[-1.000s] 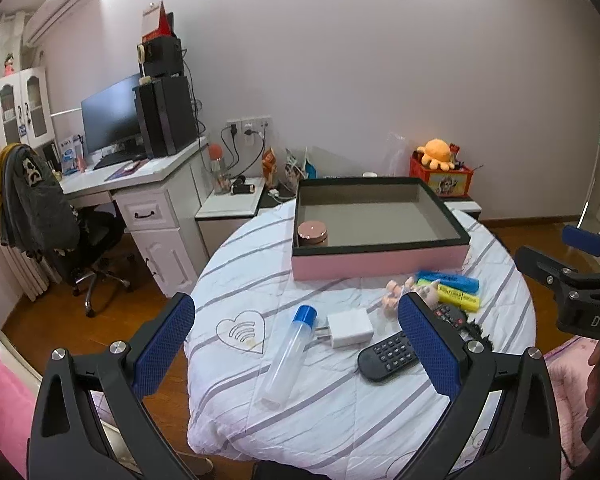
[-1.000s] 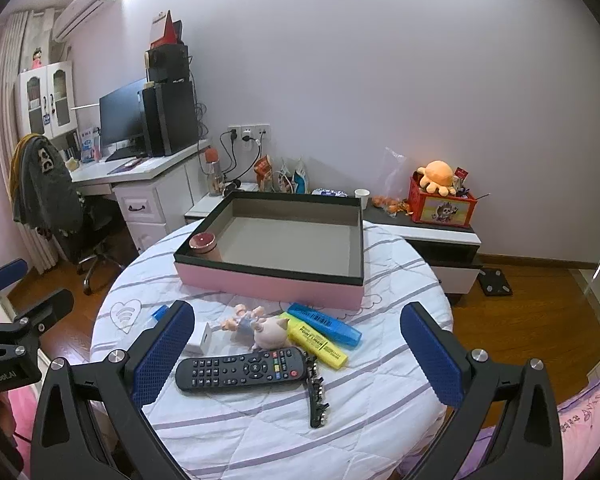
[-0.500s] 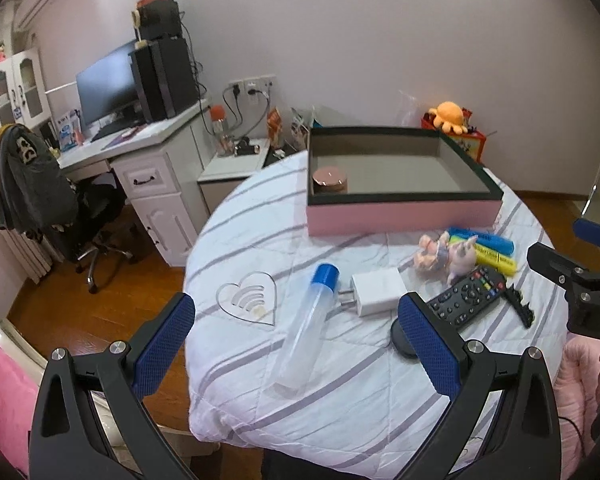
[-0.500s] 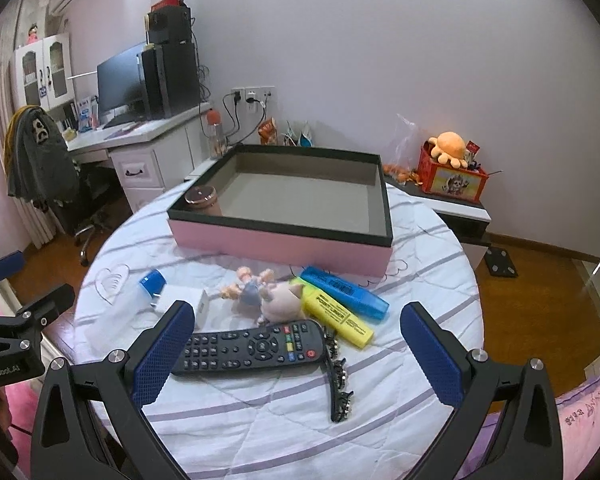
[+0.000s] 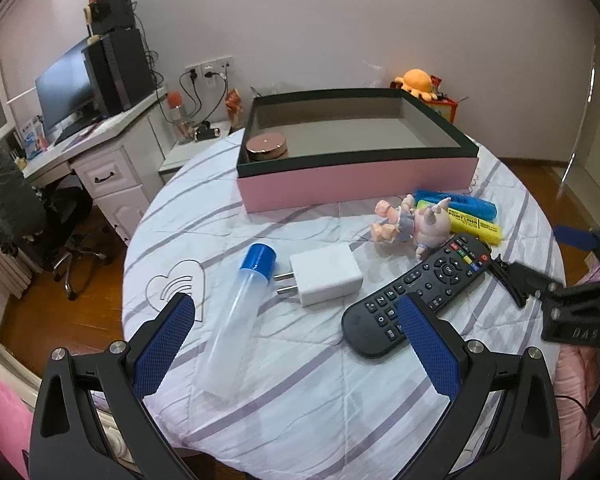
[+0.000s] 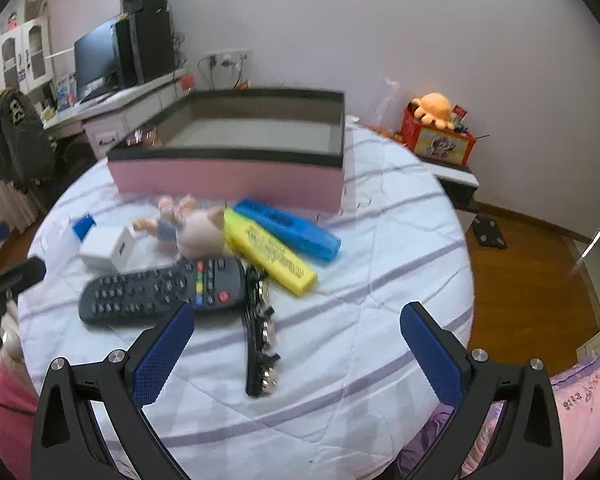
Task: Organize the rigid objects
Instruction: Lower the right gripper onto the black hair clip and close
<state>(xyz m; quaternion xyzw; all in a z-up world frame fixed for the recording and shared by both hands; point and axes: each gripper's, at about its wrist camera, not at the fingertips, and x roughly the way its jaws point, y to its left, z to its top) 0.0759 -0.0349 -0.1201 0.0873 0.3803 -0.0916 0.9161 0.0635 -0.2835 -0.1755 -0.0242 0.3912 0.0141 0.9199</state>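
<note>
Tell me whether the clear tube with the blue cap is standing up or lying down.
Lying down. The tube rests flat on the striped tablecloth, its blue cap pointing toward the pink box, beside the white charger.

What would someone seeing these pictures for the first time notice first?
Probably the big pink box at the back of the round table, holding just a small round tin in its near left corner. In front lies a cluster: black remote, white charger, blue-capped clear tube, yellow highlighter and blue highlighter. Both grippers, left and right, hover open above it.
</note>
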